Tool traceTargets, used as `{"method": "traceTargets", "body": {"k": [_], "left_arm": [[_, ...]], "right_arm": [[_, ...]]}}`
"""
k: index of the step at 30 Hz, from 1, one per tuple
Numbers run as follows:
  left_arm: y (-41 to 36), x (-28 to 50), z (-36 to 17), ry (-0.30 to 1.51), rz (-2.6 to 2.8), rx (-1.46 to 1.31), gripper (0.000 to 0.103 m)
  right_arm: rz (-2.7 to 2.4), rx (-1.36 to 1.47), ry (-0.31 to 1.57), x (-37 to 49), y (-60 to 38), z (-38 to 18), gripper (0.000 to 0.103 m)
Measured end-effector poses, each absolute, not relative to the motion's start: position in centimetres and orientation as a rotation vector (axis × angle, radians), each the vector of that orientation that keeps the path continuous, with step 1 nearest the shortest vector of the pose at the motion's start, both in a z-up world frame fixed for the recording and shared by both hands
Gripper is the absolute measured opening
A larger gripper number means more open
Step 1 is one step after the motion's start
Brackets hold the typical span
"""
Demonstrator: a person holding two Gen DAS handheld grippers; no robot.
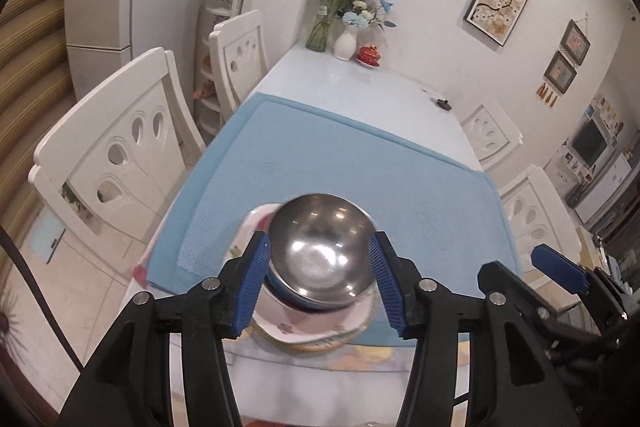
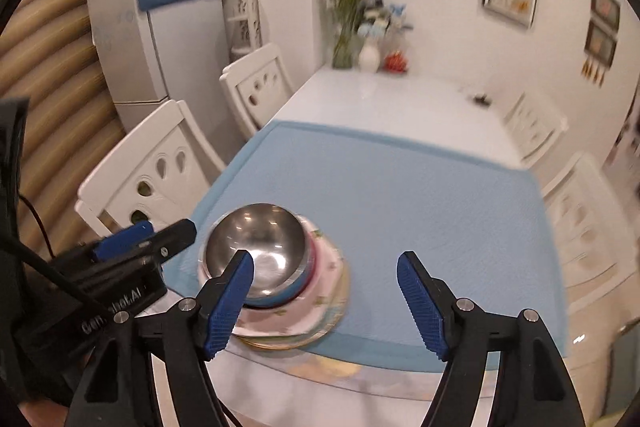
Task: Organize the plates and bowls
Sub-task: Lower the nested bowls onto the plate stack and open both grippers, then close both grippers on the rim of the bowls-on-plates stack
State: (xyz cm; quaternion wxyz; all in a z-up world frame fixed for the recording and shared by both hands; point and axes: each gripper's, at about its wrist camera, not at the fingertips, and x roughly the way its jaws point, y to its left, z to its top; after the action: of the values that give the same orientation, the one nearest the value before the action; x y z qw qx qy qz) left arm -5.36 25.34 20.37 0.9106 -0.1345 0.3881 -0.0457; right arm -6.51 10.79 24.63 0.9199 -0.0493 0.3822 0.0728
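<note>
– Where's the steel bowl (image 1: 320,251)?

– Nested on the bowls and plates (image 1: 316,331) stacked at the blue mat's (image 1: 340,155) near edge. Light, slick; the plates look breakable. Take its rim.

– Your claws?

– Left gripper (image 1: 320,283) and right gripper (image 2: 326,303) both spread, empty.

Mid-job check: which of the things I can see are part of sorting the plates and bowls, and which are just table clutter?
Job items: steel bowl; blue bowl beneath it; floral plates stacked underneath; blue mat.

Clutter: glass vase; white vase; red lidded pot; small dark object.
</note>
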Motion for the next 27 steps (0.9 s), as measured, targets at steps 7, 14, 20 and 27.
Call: {"method": "traceTargets", "body": {"k": [7,14,20,27], "left_arm": [[21.8,-8.1,20.9,0.815,-0.096,-0.24,0.05],[19.6,-10.1,21.0,0.854,-0.047,-0.204,0.05],[19.6,-10.1,20.6,0.874,-0.019,-0.184,0.05],[19.3,-6.8,20.0,0.899,-0.059,-0.119,0.05]], "right_arm": [[0.139,-0.022,0.853,-9.2,6.8,24.2,0.072],[0.116,0.014,0.866,-11.9,4.4,23.7,0.072],[0.114,0.038,0.901,-12.3,4.0,22.8,0.072],[0.034,-0.015,0.901,-10.0,4.9,22.4,0.072]]}}
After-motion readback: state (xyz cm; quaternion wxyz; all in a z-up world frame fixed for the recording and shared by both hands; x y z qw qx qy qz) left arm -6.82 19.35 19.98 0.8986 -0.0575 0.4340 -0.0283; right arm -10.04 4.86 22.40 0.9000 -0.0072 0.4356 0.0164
